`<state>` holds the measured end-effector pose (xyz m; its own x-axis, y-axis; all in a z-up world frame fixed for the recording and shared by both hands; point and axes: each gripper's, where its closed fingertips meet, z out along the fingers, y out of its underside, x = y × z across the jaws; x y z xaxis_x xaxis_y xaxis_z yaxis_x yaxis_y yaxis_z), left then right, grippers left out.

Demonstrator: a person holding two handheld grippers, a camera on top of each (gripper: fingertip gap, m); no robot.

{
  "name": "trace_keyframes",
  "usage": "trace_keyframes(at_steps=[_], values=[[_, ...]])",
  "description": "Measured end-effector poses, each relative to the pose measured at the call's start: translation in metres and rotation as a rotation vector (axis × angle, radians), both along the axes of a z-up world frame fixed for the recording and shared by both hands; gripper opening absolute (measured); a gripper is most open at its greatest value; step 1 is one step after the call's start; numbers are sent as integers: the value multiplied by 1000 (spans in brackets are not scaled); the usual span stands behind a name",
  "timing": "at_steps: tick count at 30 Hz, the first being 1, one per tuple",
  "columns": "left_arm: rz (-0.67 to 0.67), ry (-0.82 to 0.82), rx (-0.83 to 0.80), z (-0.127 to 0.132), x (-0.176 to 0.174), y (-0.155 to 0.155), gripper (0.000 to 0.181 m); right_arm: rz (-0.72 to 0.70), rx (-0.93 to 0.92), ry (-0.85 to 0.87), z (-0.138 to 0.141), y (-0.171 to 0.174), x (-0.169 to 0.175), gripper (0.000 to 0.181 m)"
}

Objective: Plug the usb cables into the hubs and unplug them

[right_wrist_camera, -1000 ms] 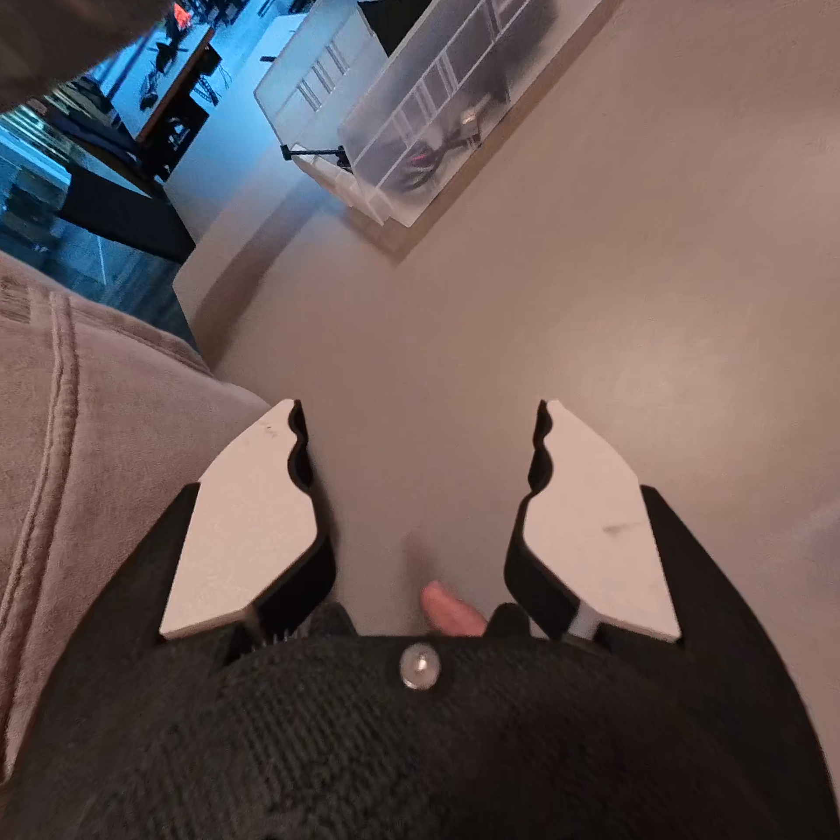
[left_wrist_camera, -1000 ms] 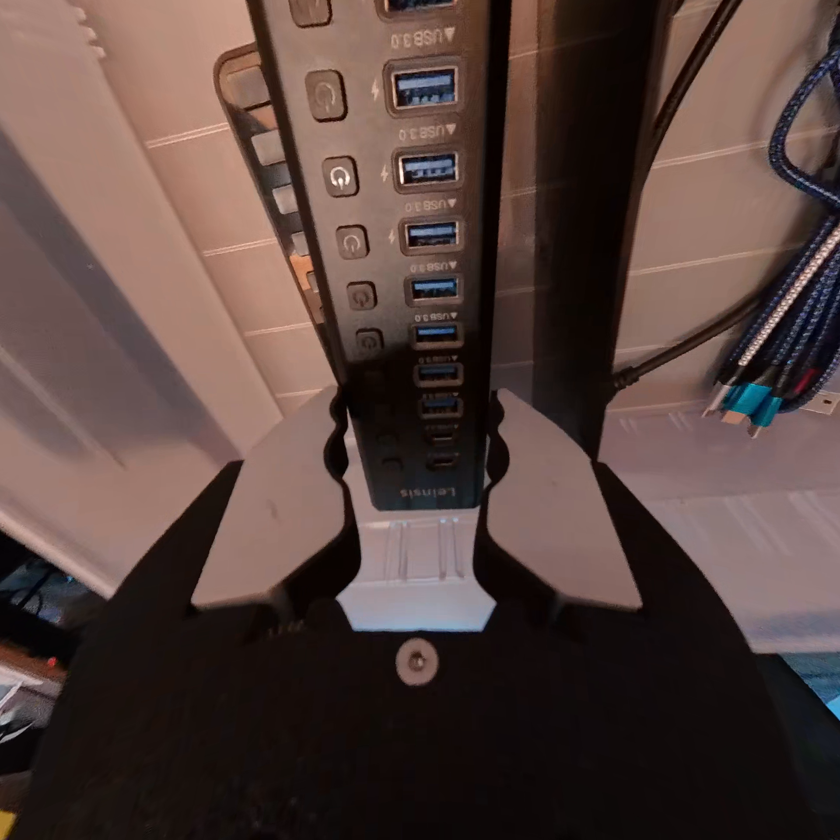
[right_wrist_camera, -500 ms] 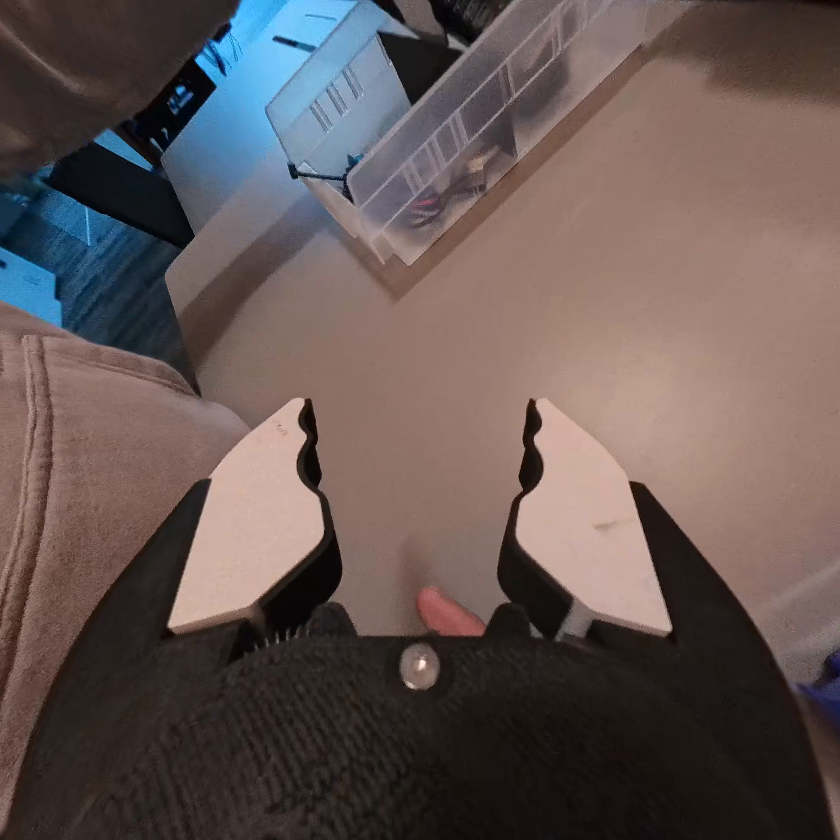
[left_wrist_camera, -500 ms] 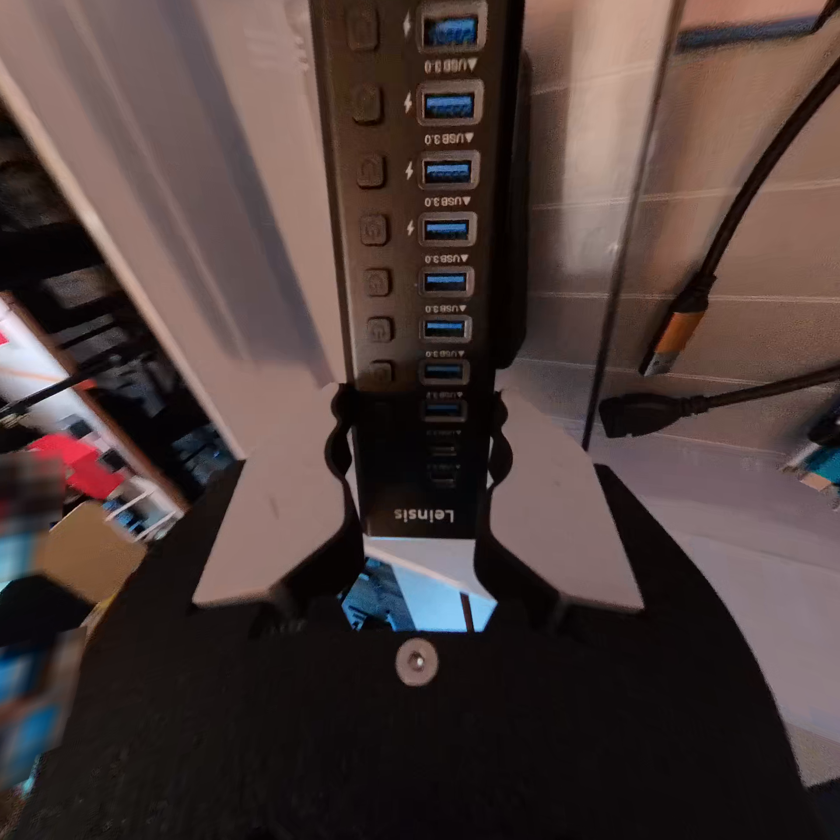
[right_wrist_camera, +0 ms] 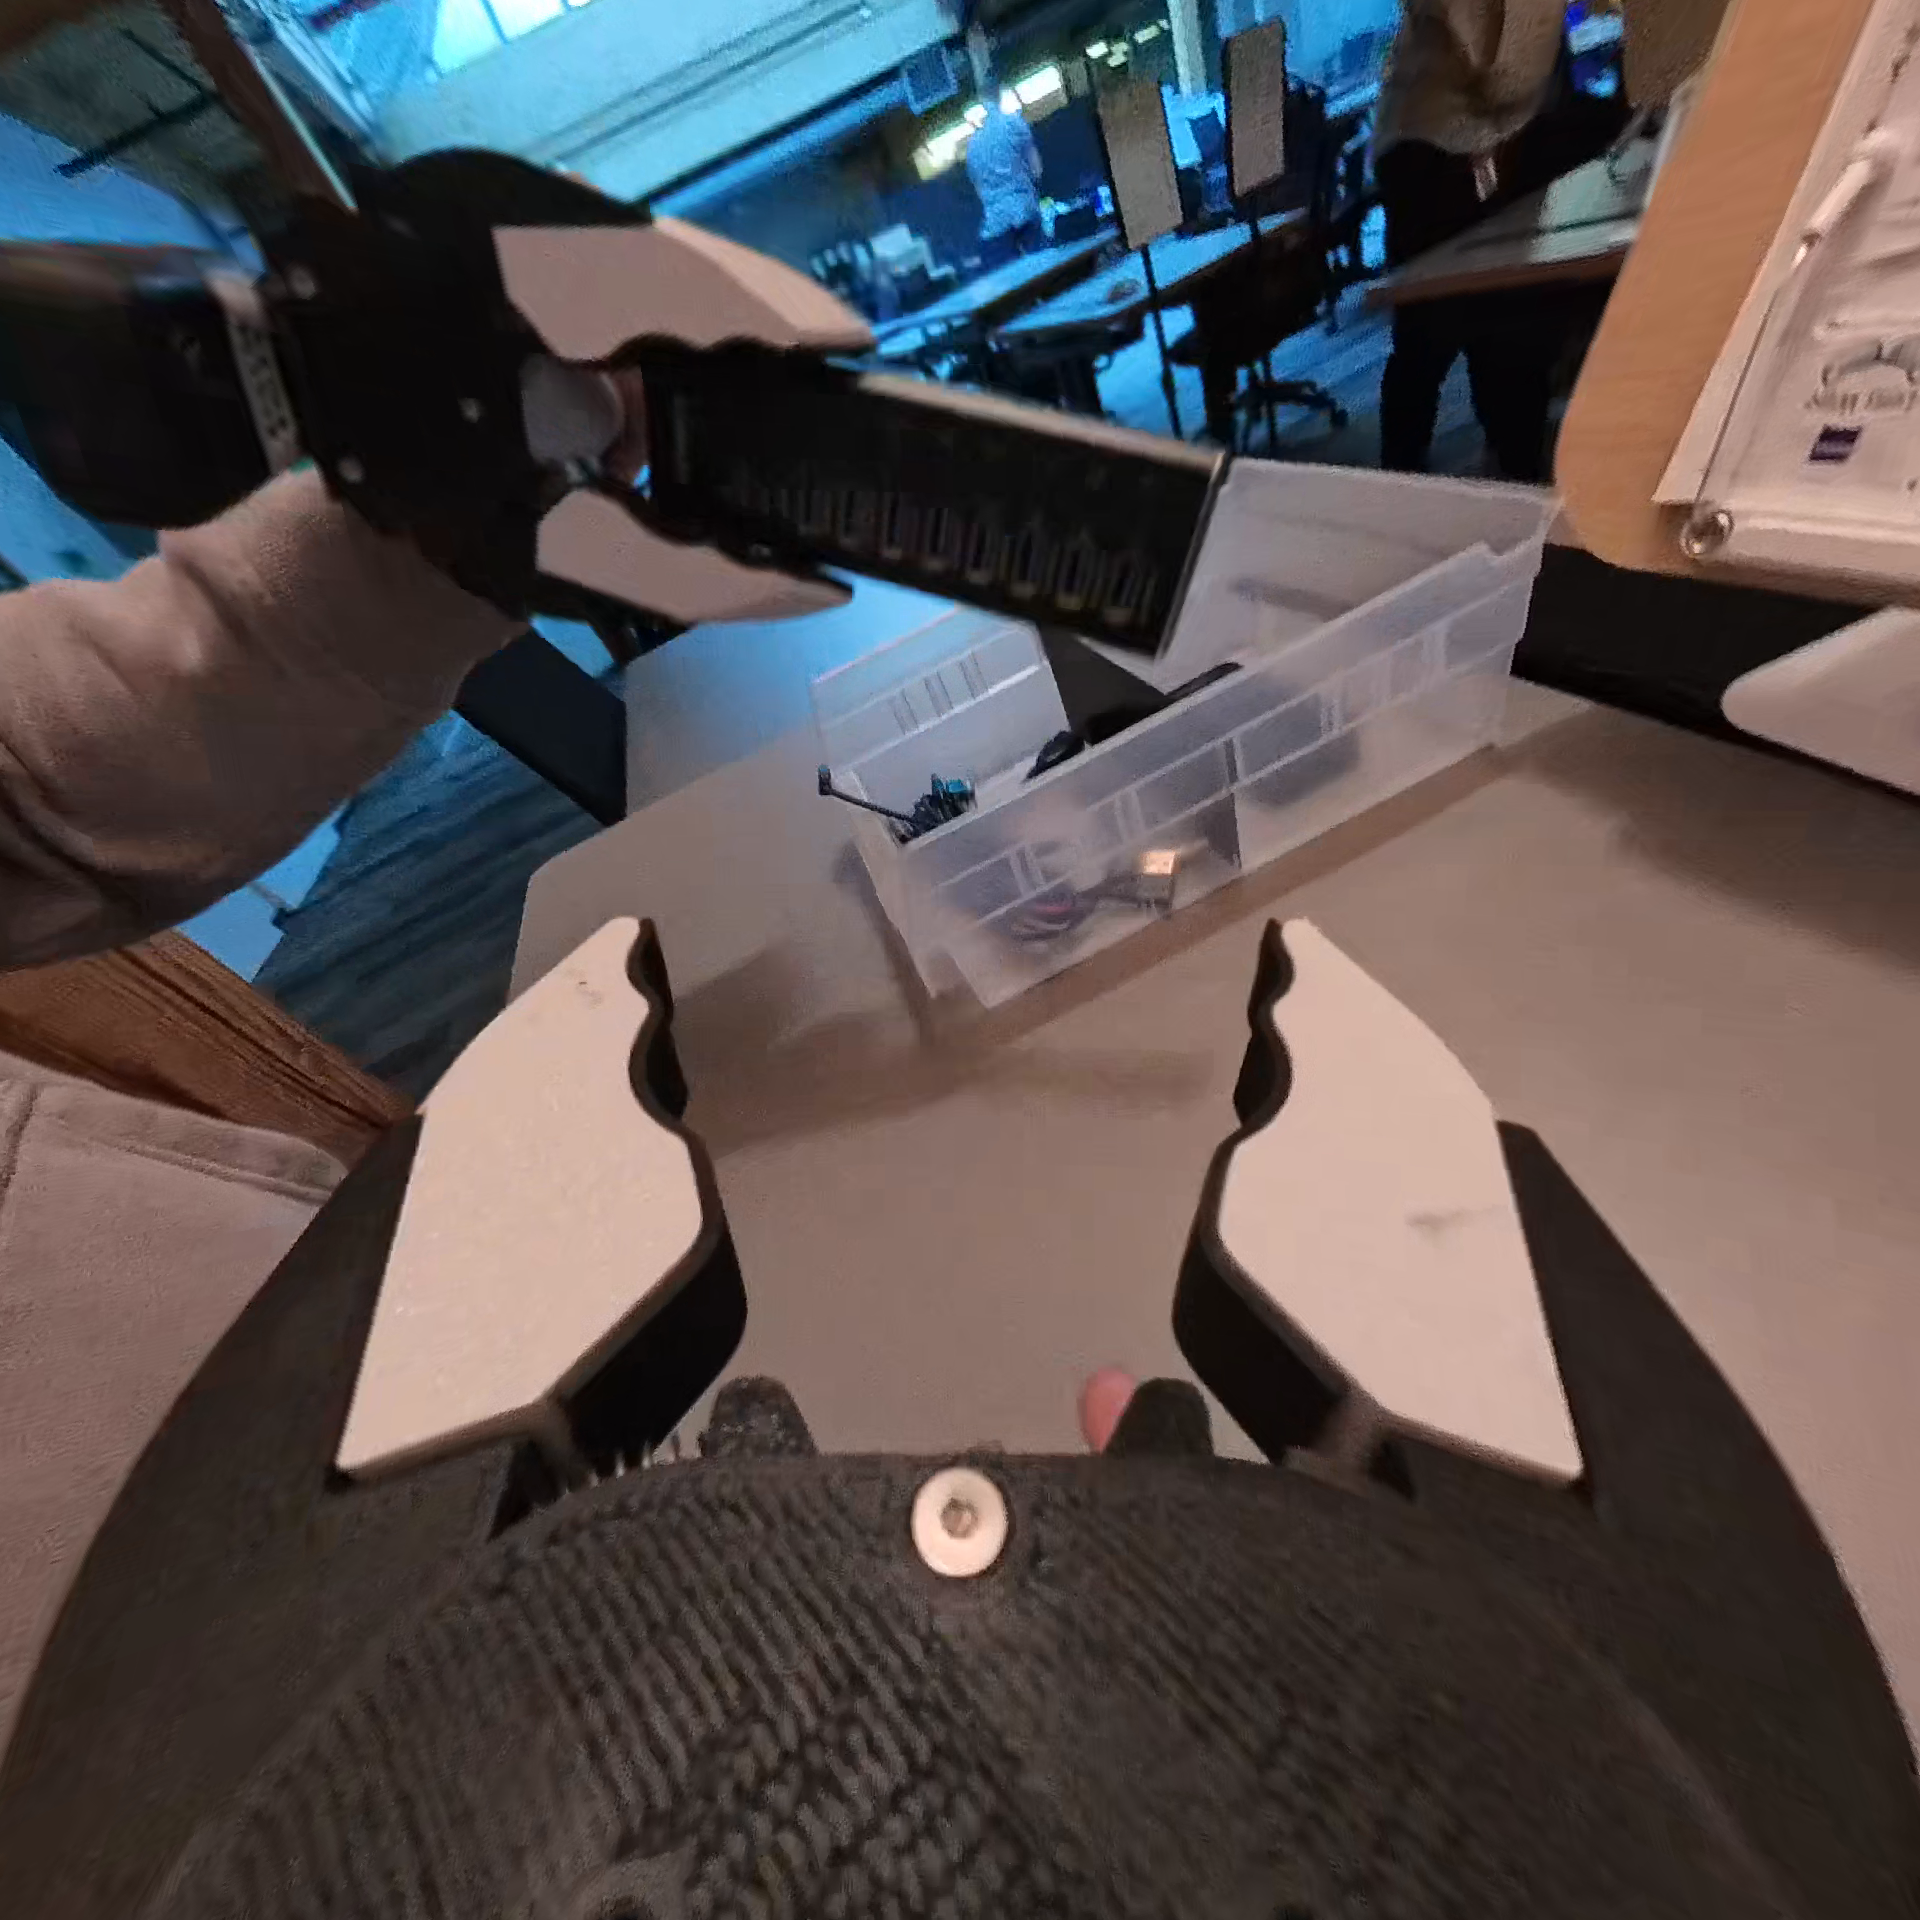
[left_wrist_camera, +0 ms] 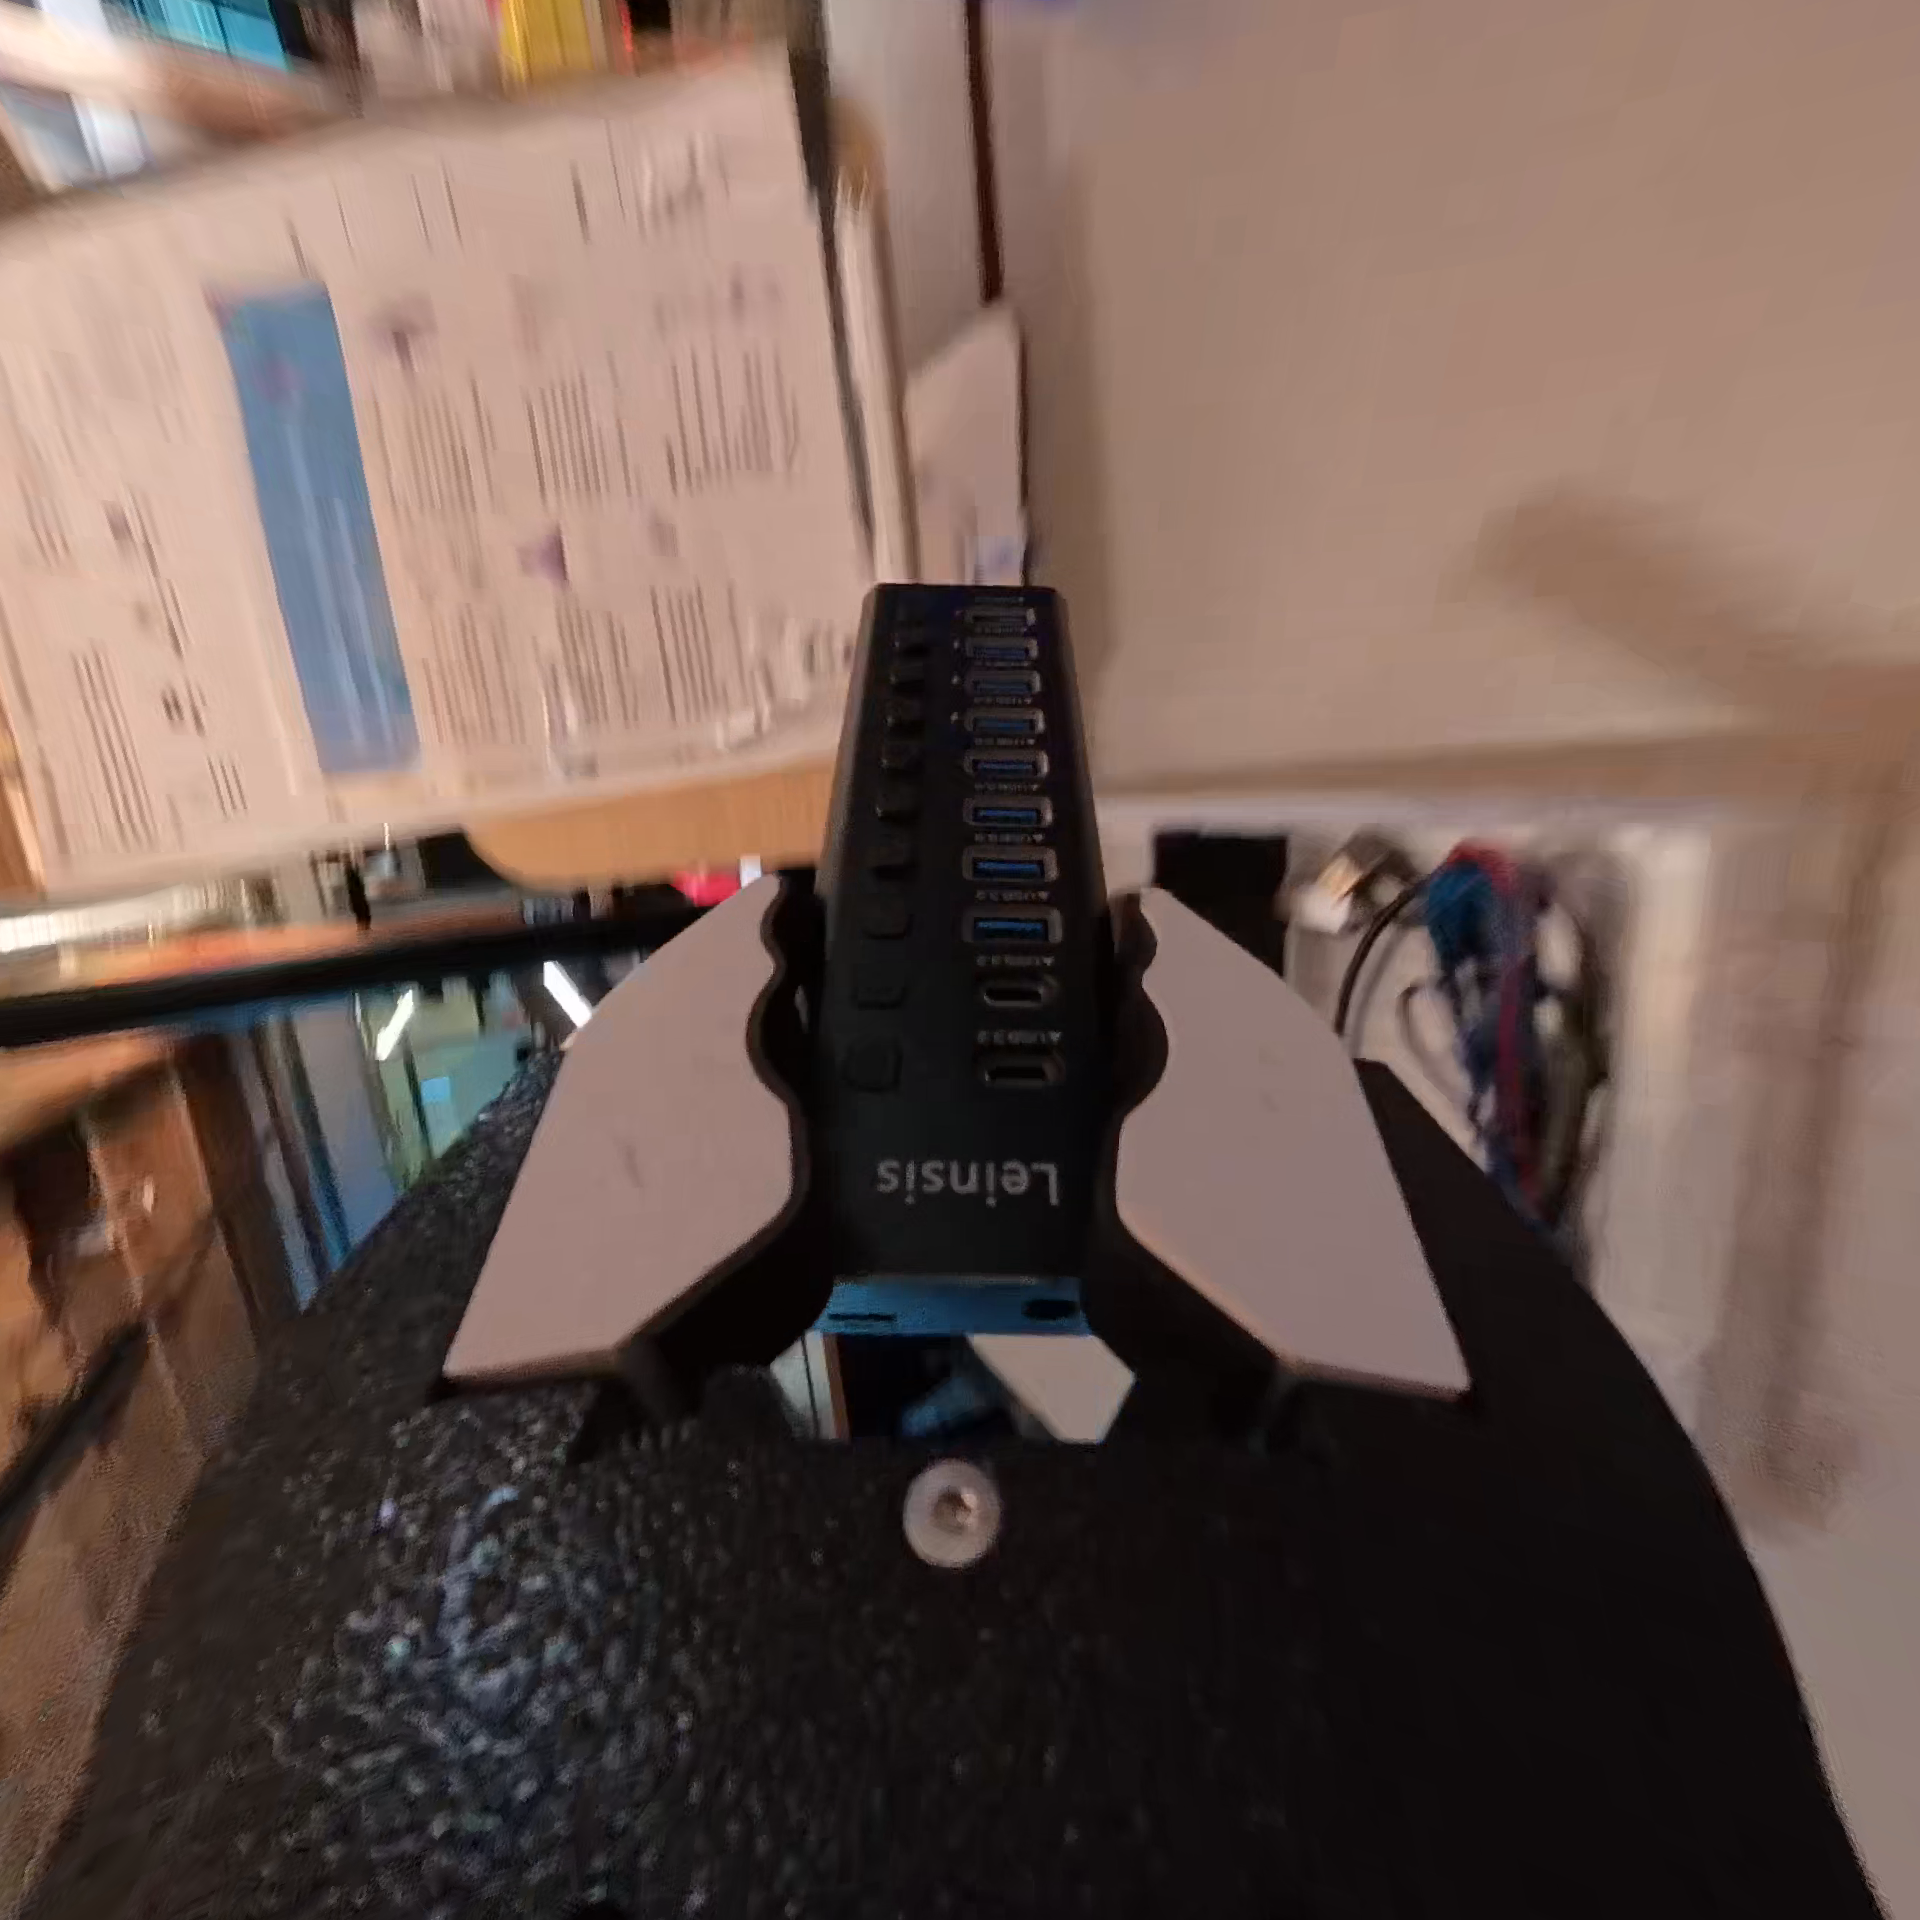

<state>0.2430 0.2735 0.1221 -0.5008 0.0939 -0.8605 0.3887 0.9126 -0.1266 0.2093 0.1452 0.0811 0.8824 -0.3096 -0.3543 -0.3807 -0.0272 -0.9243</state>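
My left gripper is shut on the near end of a long black USB hub with a row of blue ports and buttons, and holds it up in the air. In the right wrist view the same hub sticks out level from the left gripper at the upper left, above the table. My right gripper is open and empty over the grey table. Blue and dark USB cables hang blurred in a white bin at the right of the left wrist view.
Clear plastic bins holding cables and small parts stand on the table beyond the right gripper. A wooden board with a white sheet is at the upper right. A sleeve is at the left. Desks and people stand far behind.
The left gripper has lifted the hub out of the bin and swung it up into the air. The right gripper has tilted up, so the bins and the left gripper show.
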Motion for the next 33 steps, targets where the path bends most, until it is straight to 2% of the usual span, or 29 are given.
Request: trace_keyframes(at_steps=[2,4,6,7,8,9,11,14,18,21,23,25,27,28,30,33], values=[[-114,10,-46,2,-31,-31,57,50,72,-42,5,4,8,106],[-202,25,-69,1,-56,-55,57,140,185,38,13,9,7,104],[-280,10,-74,-1,-73,-74,57,291,283,129,22,14,-11,86],[-307,15,-74,-4,-78,-81,57,367,307,149,25,16,-21,71],[-319,16,-66,-7,-81,-85,57,463,341,147,29,15,-35,40],[-322,2,-49,-11,-80,-85,57,514,339,172,28,15,-45,33],[-327,30,-44,-22,-78,-83,57,535,228,188,14,15,-54,32],[-332,25,-106,-31,-76,-86,57,478,121,133,3,13,-57,31],[-287,-9,-229,-18,-67,-91,61,387,129,74,9,5,-55,31],[-129,-20,-504,11,-50,-86,78,272,249,68,31,-2,-45,31],[6,82,-785,19,-46,-80,87,195,304,29,45,-10,-37,31],[145,297,-1146,18,-49,-79,90,110,275,-57,52,-14,-34,31],[228,570,-1491,13,-54,-83,93,87,291,-90,61,-17,-38,32],[219,717,-1628,10,-58,-89,93,96,317,-88,64,-18,-41,32],[102,971,-1793,11,-65,-103,82,144,370,-40,64,-18,-48,32],[-171,1216,-1886,25,-78,-112,44,194,507,47,68,-18,-56,31]])
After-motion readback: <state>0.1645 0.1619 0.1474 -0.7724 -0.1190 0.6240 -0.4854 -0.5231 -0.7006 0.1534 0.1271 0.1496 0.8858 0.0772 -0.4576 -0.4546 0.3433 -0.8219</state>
